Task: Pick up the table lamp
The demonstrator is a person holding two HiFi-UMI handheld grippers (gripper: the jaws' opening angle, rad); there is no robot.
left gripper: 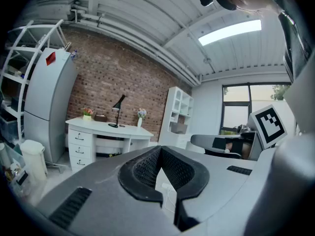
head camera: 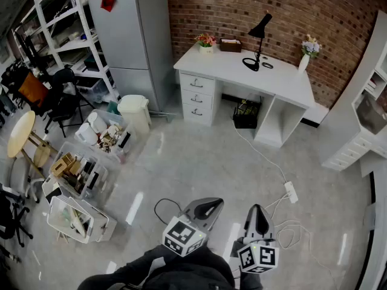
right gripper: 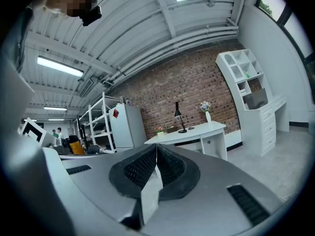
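The lamp (head camera: 259,41) stood on the tabletop (head camera: 284,80), well apart from both tools. The left tool (head camera: 210,206) and right tool (head camera: 257,211) were clenched on nothing (2 empty grips). The vase (head camera: 304,62) of flowers near the lamp could be knocked over by a wide reach; the floor cable (head camera: 261,154) could be tripped on. Floor bins (head camera: 104,175) were filled with clutter.

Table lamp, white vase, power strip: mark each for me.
table lamp (head camera: 259,46), head view, on its stem.
white vase (head camera: 303,63), head view, on its body.
power strip (head camera: 291,191), head view, on its casing.
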